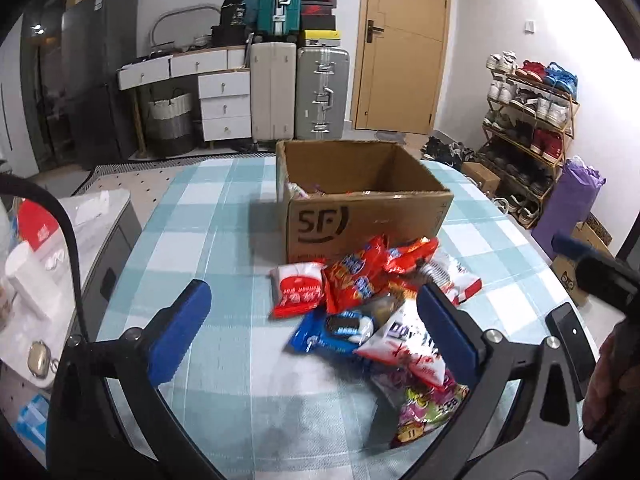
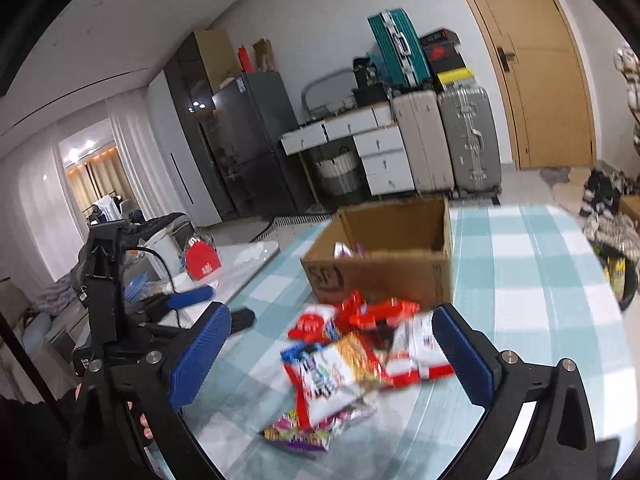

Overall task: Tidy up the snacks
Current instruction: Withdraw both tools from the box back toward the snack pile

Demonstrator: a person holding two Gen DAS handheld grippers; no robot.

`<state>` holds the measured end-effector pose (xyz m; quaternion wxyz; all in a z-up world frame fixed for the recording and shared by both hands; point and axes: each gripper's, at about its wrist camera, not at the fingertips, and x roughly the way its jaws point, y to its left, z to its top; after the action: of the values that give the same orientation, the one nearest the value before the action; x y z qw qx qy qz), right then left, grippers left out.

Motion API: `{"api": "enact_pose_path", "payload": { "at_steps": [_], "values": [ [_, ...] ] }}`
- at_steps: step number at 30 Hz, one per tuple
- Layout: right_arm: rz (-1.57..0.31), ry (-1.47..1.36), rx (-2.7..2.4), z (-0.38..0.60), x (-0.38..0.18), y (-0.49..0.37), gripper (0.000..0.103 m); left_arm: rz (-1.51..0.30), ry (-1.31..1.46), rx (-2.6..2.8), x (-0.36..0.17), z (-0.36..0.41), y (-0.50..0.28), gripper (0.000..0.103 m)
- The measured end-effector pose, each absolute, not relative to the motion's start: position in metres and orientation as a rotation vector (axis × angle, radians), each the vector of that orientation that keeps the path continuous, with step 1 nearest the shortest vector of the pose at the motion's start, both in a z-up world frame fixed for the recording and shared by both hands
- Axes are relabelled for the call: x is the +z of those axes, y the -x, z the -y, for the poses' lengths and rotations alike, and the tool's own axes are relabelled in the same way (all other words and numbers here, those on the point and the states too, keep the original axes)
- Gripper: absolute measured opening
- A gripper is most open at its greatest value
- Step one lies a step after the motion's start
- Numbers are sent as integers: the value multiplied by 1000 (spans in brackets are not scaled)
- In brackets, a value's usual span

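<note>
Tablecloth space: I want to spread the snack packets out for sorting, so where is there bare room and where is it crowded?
Bare checked tablecloth lies left of the cardboard box and the snack pile, reaching the table's left edge. In the right wrist view, another free stretch runs right of the box. It is crowded directly in front of the box, where packets overlap.

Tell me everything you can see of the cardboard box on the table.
The cardboard box is plain brown corrugated card with a dark SF logo printed on its near side. It stands upright and open-topped on the checked tablecloth, behind the snack pile. A few wrappers show inside at its left corner. The nearest red packets lie against its base. Neither gripper touches it.
</note>
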<state>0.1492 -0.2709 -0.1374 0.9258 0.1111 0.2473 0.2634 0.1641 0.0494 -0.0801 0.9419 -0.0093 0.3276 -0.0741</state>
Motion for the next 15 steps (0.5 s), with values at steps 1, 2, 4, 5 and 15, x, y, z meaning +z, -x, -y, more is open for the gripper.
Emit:
{"api": "enact_pose_path", "payload": {
  "at_steps": [1, 2, 4, 5, 15],
  "values": [
    [-525, -238, 541, 271, -144, -149, 102, -677, 35, -153, -84, -52, -163, 103],
    [-548, -250, 544, 271, -152, -148, 102, -687, 47, -157, -87, -54, -162, 103],
    [-608, -274, 552, 270, -170, -151, 102, -703, 66, -156, -93, -58, -161, 103],
    [-632, -285, 555, 270, -178, -152, 102, -708, 74, -153, -96, -60, -159, 103],
    [-834, -347, 618, 256, -233, -158, 102, -746, 110, -134, -125, -76, -140, 103]
  ]
}}
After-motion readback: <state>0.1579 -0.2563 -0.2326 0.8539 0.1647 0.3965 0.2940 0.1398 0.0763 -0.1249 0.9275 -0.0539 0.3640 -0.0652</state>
